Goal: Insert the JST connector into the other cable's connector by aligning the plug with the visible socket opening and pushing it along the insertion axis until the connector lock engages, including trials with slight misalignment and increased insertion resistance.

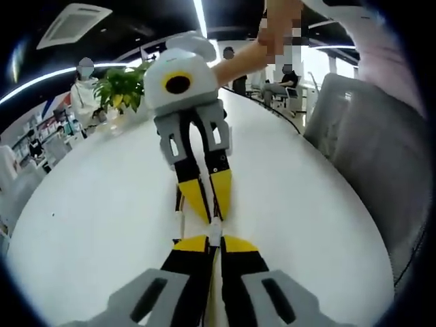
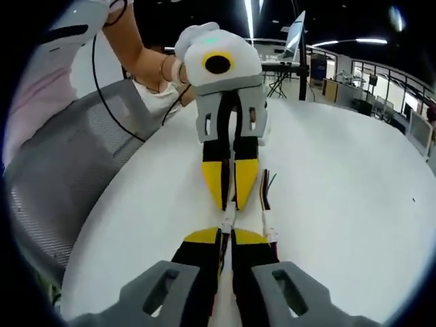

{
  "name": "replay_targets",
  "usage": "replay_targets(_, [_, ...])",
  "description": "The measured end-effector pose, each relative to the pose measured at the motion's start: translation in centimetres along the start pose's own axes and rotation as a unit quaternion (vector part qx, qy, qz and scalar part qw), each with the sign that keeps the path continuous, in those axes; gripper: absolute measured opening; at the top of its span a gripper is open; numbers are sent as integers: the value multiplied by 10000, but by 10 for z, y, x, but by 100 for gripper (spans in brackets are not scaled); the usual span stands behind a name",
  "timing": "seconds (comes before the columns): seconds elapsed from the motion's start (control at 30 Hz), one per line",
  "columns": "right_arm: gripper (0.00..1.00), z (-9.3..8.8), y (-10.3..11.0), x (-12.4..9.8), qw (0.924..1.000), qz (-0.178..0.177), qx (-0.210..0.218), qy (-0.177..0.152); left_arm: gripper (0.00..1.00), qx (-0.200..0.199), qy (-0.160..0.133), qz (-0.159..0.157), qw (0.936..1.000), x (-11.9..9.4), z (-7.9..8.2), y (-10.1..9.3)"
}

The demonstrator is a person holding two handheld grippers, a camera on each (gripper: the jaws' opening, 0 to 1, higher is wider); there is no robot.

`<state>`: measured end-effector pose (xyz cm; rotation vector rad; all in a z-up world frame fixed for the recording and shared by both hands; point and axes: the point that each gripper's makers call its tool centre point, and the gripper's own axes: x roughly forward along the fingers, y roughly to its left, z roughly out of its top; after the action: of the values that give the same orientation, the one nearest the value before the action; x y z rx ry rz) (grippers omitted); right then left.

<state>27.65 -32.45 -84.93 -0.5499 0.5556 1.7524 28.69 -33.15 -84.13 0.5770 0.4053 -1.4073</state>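
My two grippers meet tip to tip low over the white table [image 1: 102, 225]. In the left gripper view my left gripper [image 1: 214, 240] is shut on a small white JST connector [image 1: 214, 230]. The right gripper [image 1: 212, 215] faces it from above, its yellow jaws closed on the mating end. In the right gripper view my right gripper [image 2: 227, 234] is shut on its cable's connector [image 2: 228, 219], and the left gripper [image 2: 230, 206] touches it from the far side. The joint itself is mostly hidden by the jaws. Another white connector with thin wires [image 2: 267, 228] lies beside the jaws, and its wires [image 1: 178, 208] show in the left gripper view.
A grey mesh chair [image 1: 368, 157] stands at the table's edge by the person's sleeve [image 2: 41, 102]. A potted green plant [image 1: 122, 87] sits at the far end of the table. People and desks fill the office behind.
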Motion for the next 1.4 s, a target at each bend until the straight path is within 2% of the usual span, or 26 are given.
replay_targets(0.37, [2, 0, -1, -1, 10000, -6, -51, 0, 0, -127, -103, 52, 9999, -1, -1, 3])
replay_targets(0.4, [2, 0, -2, -1, 10000, -8, -49, -10, 0, -177, -138, 41, 9997, 0, -1, 3])
replay_targets(0.43, [3, 2, -2, -1, 9999, -20, -99, -39, 0, -209, -234, -104, 9995, 2, 2, -3])
replay_targets(0.5, [3, 1, -2, -2, 9999, -27, -134, -1, 0, -187, -187, 40, 9996, 1, 0, 3])
replay_targets(0.77, [3, 1, -3, -4, 9997, -58, -226, -2, 0, -245, -206, 77, 9995, 1, -1, 5])
replay_targets(0.87, [4, 0, -3, -4, 9997, -140, -186, -11, 0, -353, -184, 122, 9991, 1, -1, 5])
replay_targets(1.03, [4, 0, -1, -3, 9994, -272, -205, 11, 0, -297, -106, 157, 9994, -1, -3, 4])
replay_targets(1.23, [4, -1, -2, -4, 9988, -438, -222, 6, 0, -397, -69, 318, 9987, -3, -5, 5])
replay_targets(1.27, [4, -1, -1, -4, 9987, -460, -229, 11, 1, -416, -50, 365, 9985, -3, -5, 6])
replay_targets(1.33, [5, -1, -1, -4, 9985, -494, -247, 26, 6, -719, 1, 586, 9957, -6, -8, 12])
replay_targets(1.4, [7, -1, 0, -3, 9982, -550, -233, 50, 8, -729, 48, 648, 9952, -7, -9, 13])
